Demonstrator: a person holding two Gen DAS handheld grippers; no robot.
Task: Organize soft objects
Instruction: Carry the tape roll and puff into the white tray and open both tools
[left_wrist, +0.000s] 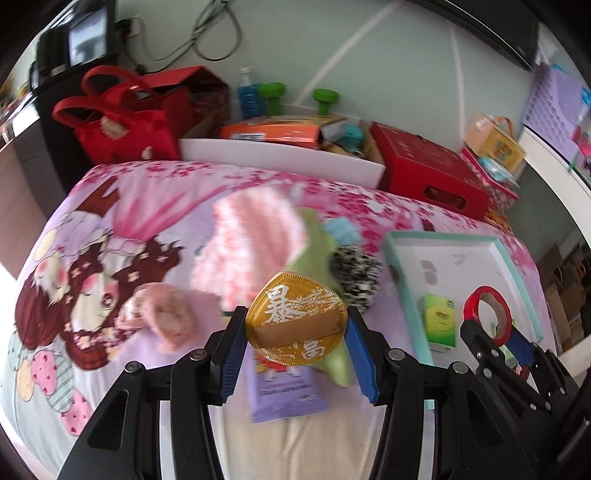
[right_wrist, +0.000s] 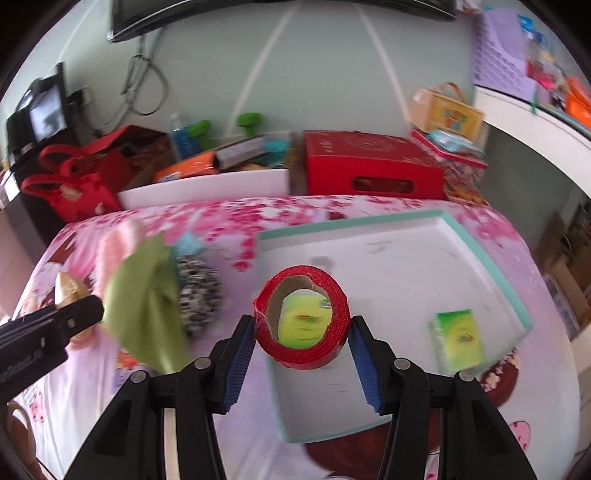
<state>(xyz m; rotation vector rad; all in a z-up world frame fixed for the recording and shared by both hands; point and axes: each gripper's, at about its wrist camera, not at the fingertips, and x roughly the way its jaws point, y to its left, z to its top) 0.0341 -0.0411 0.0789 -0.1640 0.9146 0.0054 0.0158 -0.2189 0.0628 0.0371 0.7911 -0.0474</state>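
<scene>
Two grippers, both loaded, above the bedspread (left_wrist: 155, 192).
Left gripper (left_wrist: 295, 332) pinching gold ingot (left_wrist: 295, 321); right gripper (right_wrist: 302, 328) clamped on red tape roll (right_wrist: 301, 317) over the tray's (right_wrist: 491, 273) near-left corner.

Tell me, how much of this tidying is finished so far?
Done: two green packs lie in the white tray. In hand: the left gripper holds a gold ingot, the right gripper a red tape roll over the tray. Left: pink cloth, green cloth, speckled bundle on the bed.
</scene>
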